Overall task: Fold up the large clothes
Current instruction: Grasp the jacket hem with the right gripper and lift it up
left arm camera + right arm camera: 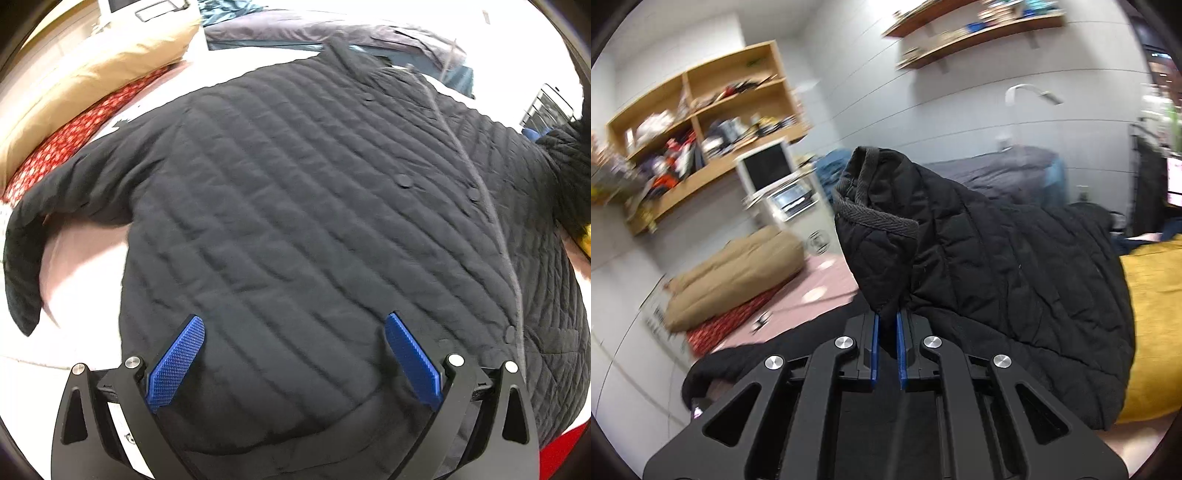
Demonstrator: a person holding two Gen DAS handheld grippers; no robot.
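The black quilted jacket [314, 221] is lying spread front-up across the pink bed [85, 273], while the right gripper [886, 347] is pinching its lifted sleeve [882, 236], seemingly for folding inward, and the left gripper [295, 362] is hovering wide-spread over the hem.

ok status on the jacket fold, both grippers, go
Left gripper open, over the jacket's hem. Right gripper shut on sleeve cuff, lifted. Black quilted jacket spread flat on the bed. Nothing blocking.

Black quilted jacket [314, 206] spread flat, sleeve lifted
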